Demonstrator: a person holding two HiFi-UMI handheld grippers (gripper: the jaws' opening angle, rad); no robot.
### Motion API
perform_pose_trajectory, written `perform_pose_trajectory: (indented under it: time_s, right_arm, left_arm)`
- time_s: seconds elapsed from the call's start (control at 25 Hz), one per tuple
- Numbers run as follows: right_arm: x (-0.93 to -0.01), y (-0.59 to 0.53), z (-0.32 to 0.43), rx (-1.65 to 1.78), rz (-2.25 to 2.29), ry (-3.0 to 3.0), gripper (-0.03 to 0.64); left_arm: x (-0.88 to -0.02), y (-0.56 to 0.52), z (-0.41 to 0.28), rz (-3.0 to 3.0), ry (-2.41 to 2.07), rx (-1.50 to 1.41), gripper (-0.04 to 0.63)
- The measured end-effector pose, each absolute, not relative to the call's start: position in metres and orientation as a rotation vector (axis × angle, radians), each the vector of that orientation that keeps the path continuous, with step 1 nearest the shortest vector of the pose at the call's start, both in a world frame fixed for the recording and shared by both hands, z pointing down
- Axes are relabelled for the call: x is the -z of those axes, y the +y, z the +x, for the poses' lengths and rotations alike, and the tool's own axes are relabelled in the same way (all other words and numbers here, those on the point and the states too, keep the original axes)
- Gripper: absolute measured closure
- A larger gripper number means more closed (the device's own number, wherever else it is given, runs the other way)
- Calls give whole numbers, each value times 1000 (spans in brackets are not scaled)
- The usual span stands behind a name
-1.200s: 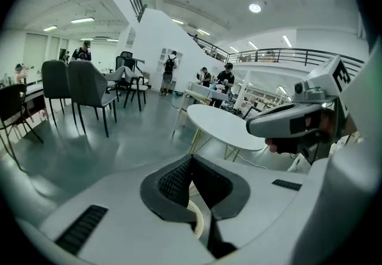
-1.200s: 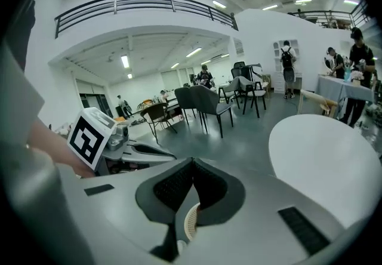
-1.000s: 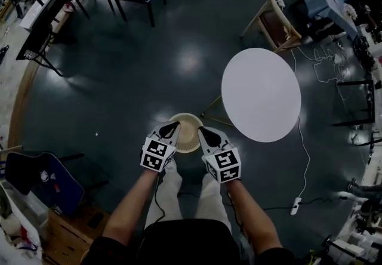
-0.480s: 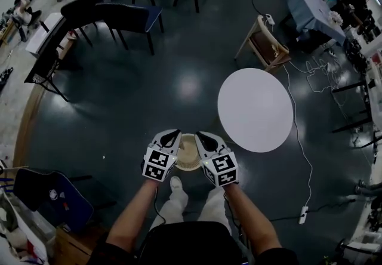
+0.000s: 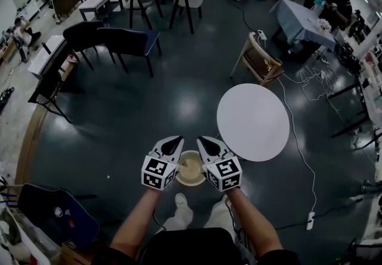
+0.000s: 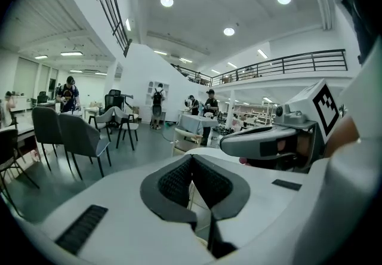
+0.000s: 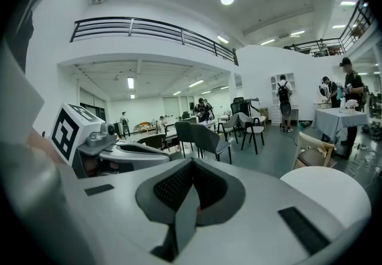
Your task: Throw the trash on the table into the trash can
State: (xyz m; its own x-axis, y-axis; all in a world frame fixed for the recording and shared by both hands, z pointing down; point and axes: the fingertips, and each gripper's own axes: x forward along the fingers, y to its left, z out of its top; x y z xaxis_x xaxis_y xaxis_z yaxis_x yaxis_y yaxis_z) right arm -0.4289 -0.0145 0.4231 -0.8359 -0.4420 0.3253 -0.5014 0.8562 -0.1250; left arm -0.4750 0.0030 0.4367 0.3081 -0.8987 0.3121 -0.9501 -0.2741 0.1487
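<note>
Dark floor point(image 5: 119, 120), left gripper point(image 5: 175, 140), right gripper point(image 5: 203, 140) both closed, empty, seemingly higher over trash can point(image 5: 190, 171).

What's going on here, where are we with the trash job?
A person stands holding a gripper in each hand over a beige trash can on the floor by their feet. The left gripper and the right gripper both have their jaws together, with nothing between them. The round white table stands just to the person's right, and no trash shows on its top in the head view.
</note>
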Motion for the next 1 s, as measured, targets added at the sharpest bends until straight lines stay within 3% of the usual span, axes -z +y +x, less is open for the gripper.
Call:
perform_pose_trajectory:
  time_s: [0.48, 1.0]
  right_arm:
    - [-371, -14, -409, -209, 681, -2830, 598]
    - [-323, -12, -328, -196, 681, -2879, 598]
  left_arm:
    - [-403, -7, -452, 2294, -1707, -196, 580]
    - [-350, 3, -378, 2302, -1767, -174, 580]
